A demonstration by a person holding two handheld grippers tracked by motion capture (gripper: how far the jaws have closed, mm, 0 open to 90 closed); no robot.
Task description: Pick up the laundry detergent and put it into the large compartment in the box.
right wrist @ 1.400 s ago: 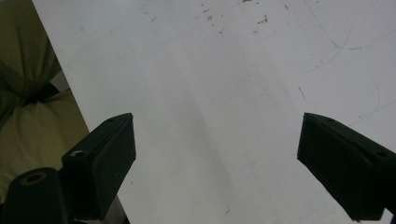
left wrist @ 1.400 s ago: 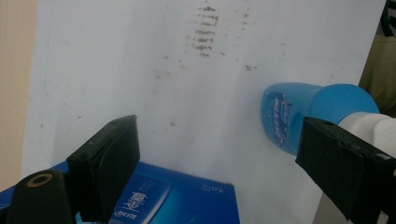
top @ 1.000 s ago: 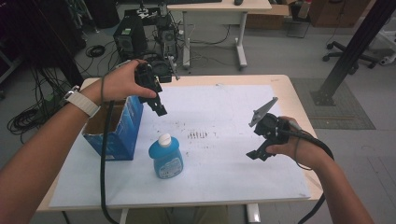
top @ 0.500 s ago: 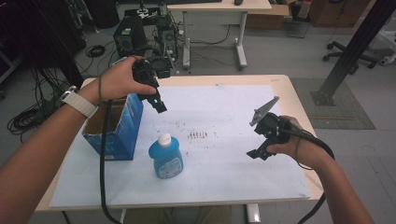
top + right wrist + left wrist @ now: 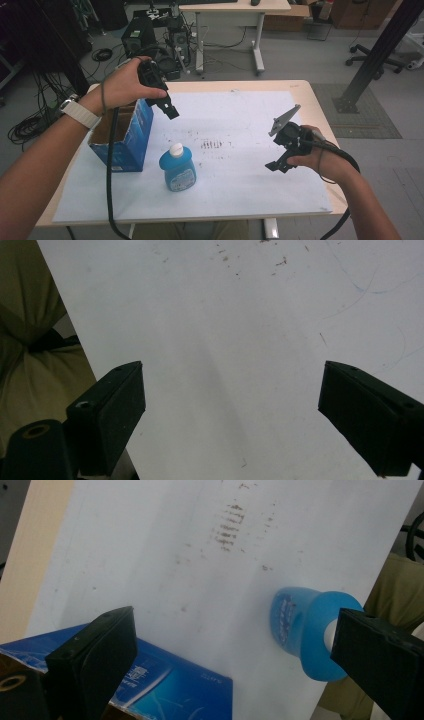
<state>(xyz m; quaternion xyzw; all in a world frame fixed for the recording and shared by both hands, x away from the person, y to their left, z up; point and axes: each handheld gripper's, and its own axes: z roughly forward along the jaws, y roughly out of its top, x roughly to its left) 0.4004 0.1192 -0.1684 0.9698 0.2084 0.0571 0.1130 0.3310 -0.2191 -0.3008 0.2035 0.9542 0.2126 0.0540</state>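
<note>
A blue bottle (image 5: pixel 177 170) with a white cap stands upright on the white paper sheet (image 5: pixel 240 125), near the front left. Beside it on the left stands an open blue cardboard box (image 5: pixel 122 132). My left gripper (image 5: pixel 170 111) hangs above the box's right edge, pointing down toward the sheet. Its jaws have just been opening and stand open with nothing between them. In the left gripper view the left gripper (image 5: pixel 235 625) looks past the box (image 5: pixel 165 685) to the bottle (image 5: pixel 300 625). My right gripper (image 5: pixel 275 166) rests low at the right, open over bare paper (image 5: pixel 232 375).
The sheet covers most of the wooden table (image 5: pixel 320 100). Faint pencil-like marks (image 5: pixel 215 145) sit at its middle. Beyond the far edge are computer cases (image 5: pixel 137 35), cables and another desk (image 5: pixel 235 7). A dark post (image 5: pixel 370 55) stands at the right.
My left hand has edged slightly toward the far side. The right hand, the bottle and the box have stayed put.
</note>
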